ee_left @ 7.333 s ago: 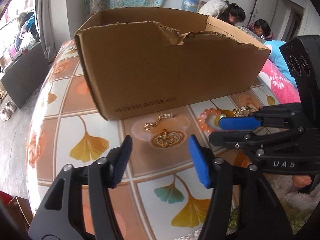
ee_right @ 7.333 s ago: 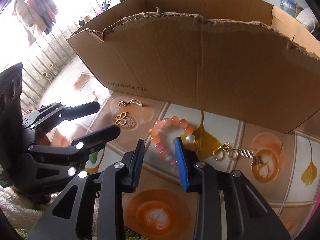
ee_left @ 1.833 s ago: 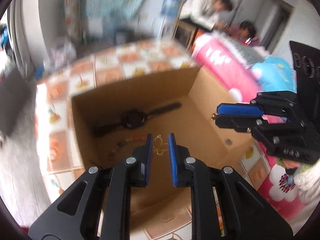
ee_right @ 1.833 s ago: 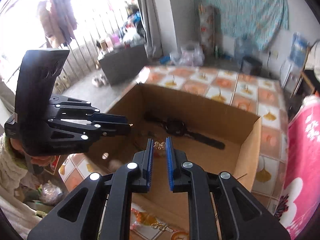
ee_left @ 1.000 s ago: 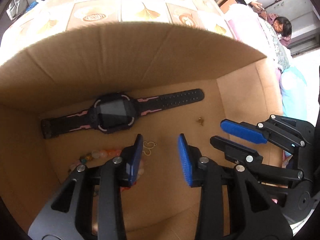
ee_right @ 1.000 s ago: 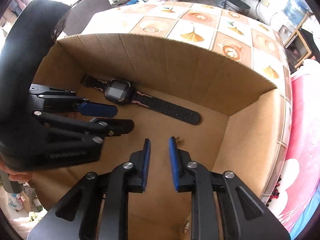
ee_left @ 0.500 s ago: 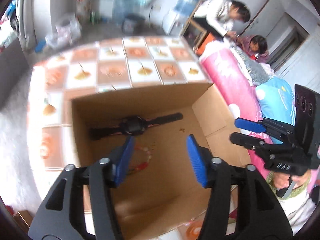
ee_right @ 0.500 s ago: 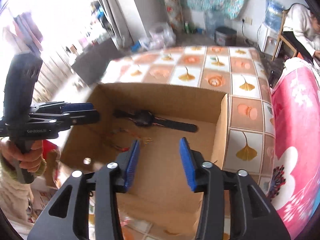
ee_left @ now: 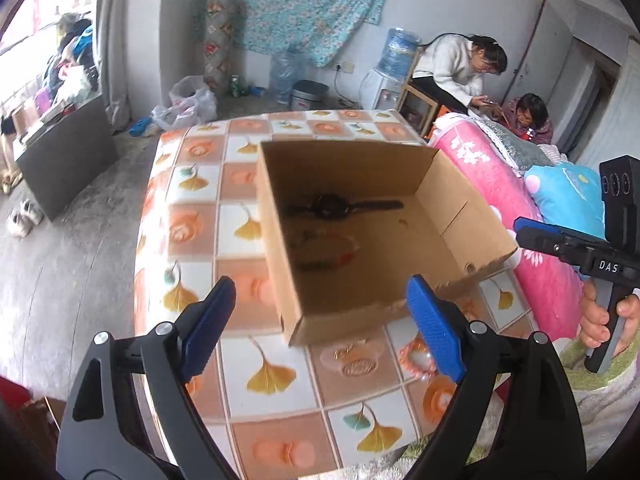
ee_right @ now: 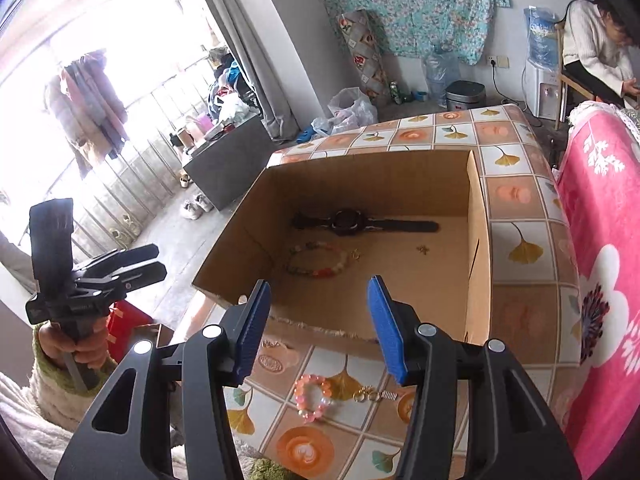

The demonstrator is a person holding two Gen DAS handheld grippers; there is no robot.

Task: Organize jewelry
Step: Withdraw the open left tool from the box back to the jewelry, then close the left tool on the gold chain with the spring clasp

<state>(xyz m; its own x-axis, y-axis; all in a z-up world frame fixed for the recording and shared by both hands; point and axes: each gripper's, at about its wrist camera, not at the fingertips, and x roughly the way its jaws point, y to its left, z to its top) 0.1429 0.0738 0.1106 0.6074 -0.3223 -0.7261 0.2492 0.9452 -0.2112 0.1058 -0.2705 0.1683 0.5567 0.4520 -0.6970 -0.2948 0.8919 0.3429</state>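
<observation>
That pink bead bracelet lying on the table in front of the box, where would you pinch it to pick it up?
The pink bead bracelet lies flat as an open ring on the table, so I would come straight down from above with the right hand-held gripper and pinch across one side of the ring, one finger inside the loop and one outside. The side away from the gold earring looks safest.

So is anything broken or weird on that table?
Yes. The cardboard box has a ragged, torn front edge, as if its flaps were ripped off. A pink bead bracelet and a small gold piece lie loose on the tabletop outside it, while a watch lies inside.
</observation>
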